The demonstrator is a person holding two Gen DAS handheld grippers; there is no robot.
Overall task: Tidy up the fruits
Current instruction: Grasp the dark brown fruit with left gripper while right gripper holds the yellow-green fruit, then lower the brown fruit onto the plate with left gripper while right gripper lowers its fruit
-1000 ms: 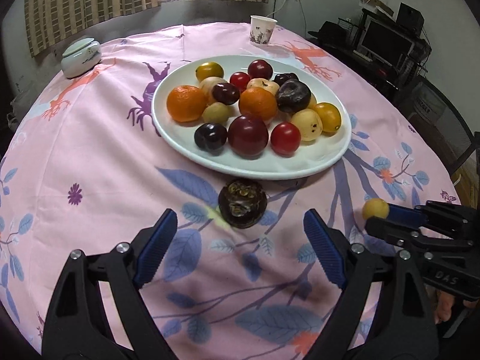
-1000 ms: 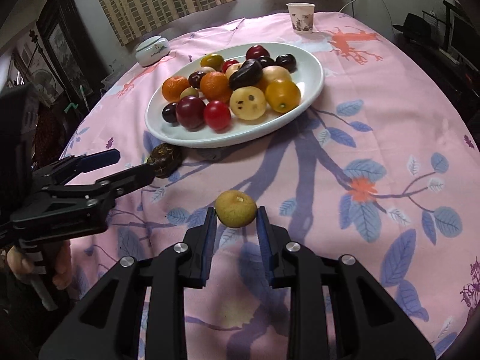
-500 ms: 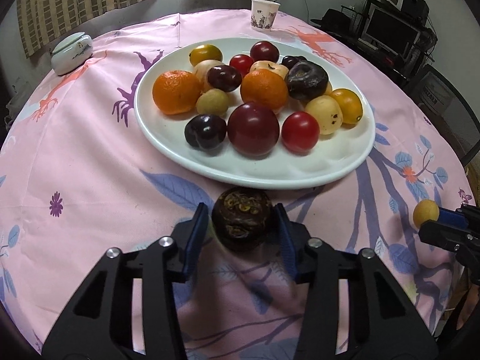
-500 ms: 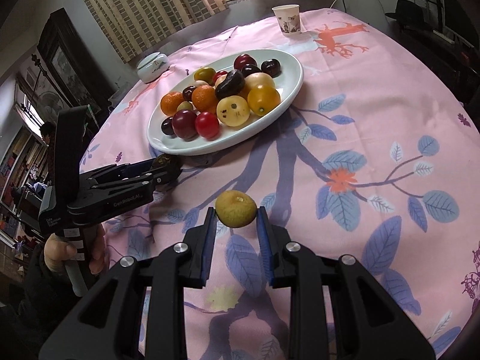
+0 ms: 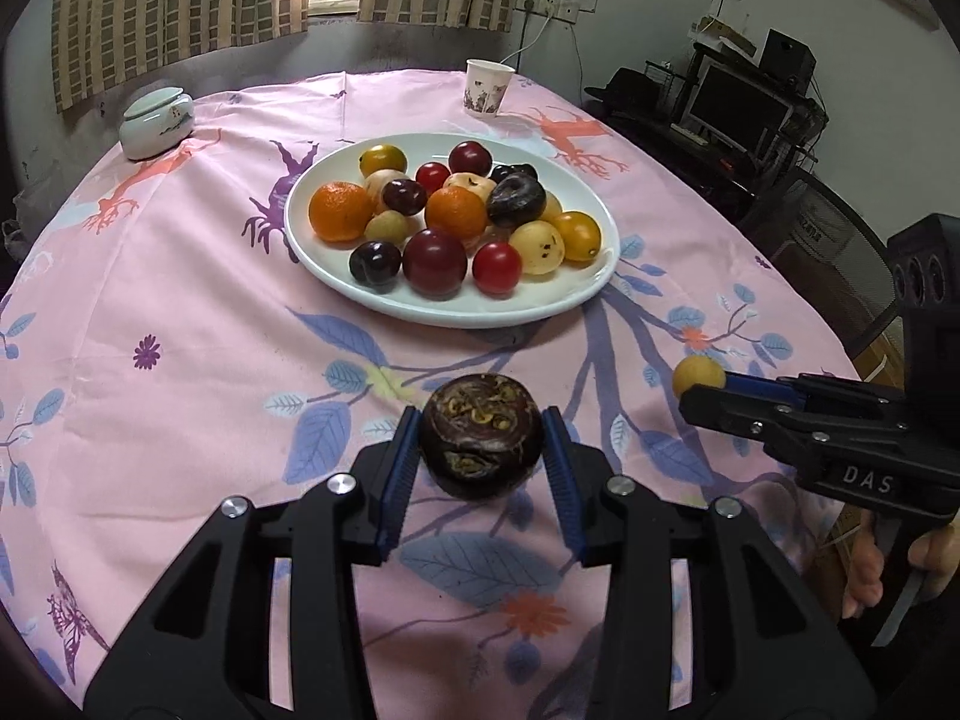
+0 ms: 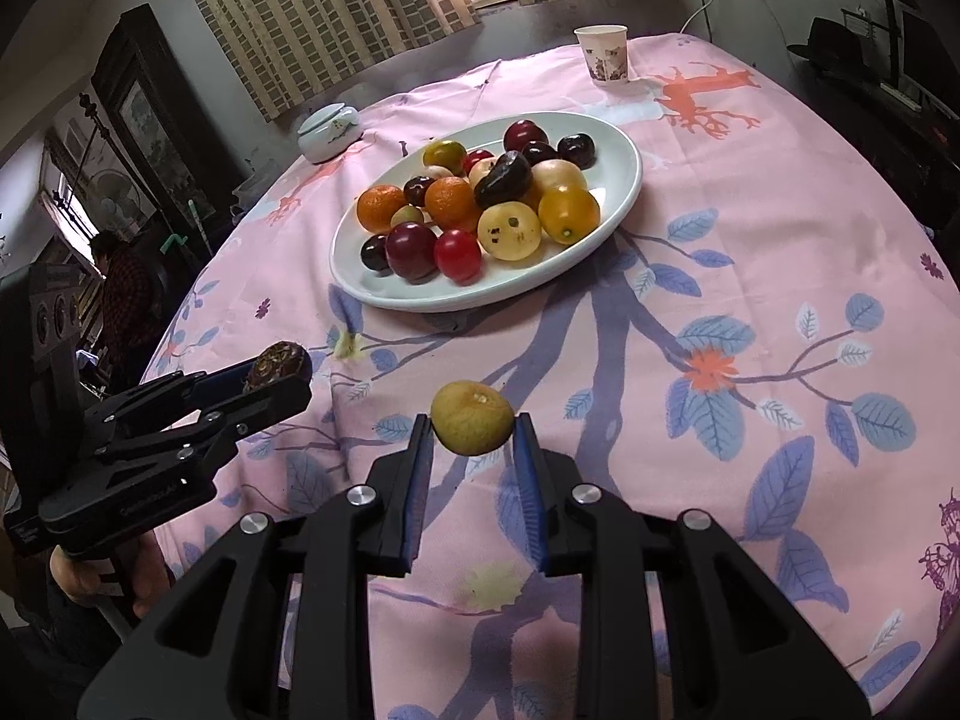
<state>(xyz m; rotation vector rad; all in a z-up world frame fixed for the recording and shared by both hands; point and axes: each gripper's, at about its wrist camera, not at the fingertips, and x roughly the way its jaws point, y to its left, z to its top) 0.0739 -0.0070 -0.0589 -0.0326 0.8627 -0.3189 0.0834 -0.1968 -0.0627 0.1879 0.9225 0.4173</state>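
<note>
My left gripper (image 5: 480, 441) is shut on a dark brown, wrinkled round fruit (image 5: 480, 435) and holds it above the pink cloth, short of the white plate (image 5: 336, 276). In the right wrist view the same fruit (image 6: 277, 363) shows at the left gripper's tip. My right gripper (image 6: 472, 429) is shut on a small yellow-green fruit (image 6: 472, 417), also lifted over the cloth; this fruit (image 5: 698, 375) appears at the right in the left wrist view. The plate (image 6: 624, 192) carries several oranges, plums, red and yellow fruits.
A paper cup (image 5: 489, 87) stands at the table's far edge and a lidded white jar (image 5: 156, 123) at the far left. The round table is covered with a pink flowered cloth (image 5: 180, 312). A desk with a monitor (image 5: 744, 105) stands beyond on the right.
The left gripper closed on the dark fruit that lay on the cloth, then lifted it and drew back from the plate. The right gripper kept its hold on the yellow-green fruit.
</note>
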